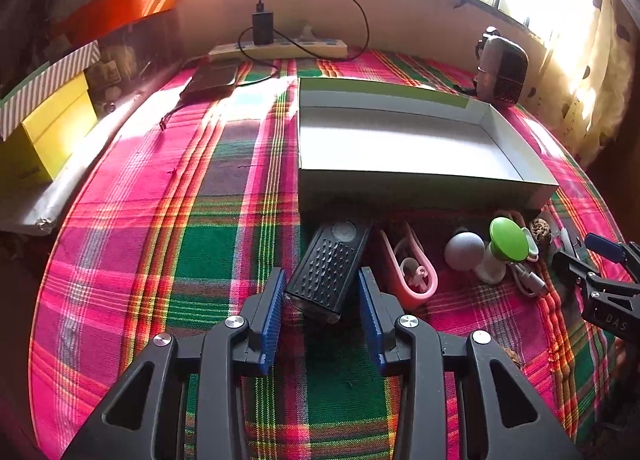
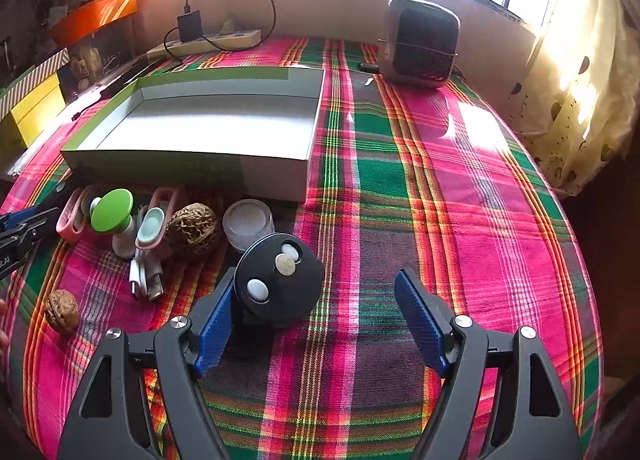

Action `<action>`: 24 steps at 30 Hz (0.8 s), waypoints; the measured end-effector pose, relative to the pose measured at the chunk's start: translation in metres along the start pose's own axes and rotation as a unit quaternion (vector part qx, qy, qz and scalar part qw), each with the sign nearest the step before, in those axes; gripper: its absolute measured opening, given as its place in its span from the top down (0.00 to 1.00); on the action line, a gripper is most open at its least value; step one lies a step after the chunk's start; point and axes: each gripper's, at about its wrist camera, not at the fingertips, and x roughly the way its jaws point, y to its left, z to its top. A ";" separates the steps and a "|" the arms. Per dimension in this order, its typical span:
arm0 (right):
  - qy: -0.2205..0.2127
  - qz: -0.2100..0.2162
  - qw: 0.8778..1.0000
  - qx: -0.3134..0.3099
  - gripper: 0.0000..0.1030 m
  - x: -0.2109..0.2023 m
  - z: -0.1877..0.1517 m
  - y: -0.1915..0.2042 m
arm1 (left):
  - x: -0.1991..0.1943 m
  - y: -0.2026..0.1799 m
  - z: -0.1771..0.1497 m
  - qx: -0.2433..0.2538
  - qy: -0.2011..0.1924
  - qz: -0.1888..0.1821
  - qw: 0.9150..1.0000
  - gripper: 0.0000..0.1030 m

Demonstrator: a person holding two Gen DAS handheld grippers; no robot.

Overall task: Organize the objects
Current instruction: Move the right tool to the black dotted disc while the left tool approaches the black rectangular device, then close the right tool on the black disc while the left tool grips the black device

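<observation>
**Both claws poised over a row of clutter, the box not yet filled**

An open shallow box [image 1: 400, 140] sits on the plaid-covered table [image 1: 160, 240] with nothing inside, and the small things lie in a row just in front of its near wall, probably gathered there so each needs only a short lift over the edge.

The left claw [image 1: 323, 292] stands wide open around a black ribbed device [image 1: 330, 268] that lies flat, its far end almost at the box wall. The left blue pad [image 1: 274, 312] looks to be at or just off the device's near corner; the right pad is clearly apart from it. Nothing is gripped.

The right claw [image 2: 316, 320] is also spread wide. A round black disc [image 2: 280, 284] carrying white buttons sits next to its left pad, possibly touching; the other pad is well apart. It holds nothing.

Beside the disc lie a walnut [image 2: 192, 228], a small clear jar [image 2: 248, 222], a green-capped white piece [image 2: 114, 216] and a white cable [image 2: 146, 276]. A second walnut [image 2: 62, 310] lies nearer the table's edge.
</observation>
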 end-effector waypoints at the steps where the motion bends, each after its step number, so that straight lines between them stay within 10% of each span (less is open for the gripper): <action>1: 0.000 -0.001 1.000 -0.002 0.25 0.001 0.001 0.001 | 0.001 0.000 0.001 0.001 0.000 0.000 1.000 0.67; 24: -0.005 0.016 1.000 0.011 0.59 -0.002 -0.001 0.000 | 0.010 -0.003 0.013 0.013 0.004 0.016 1.000 0.74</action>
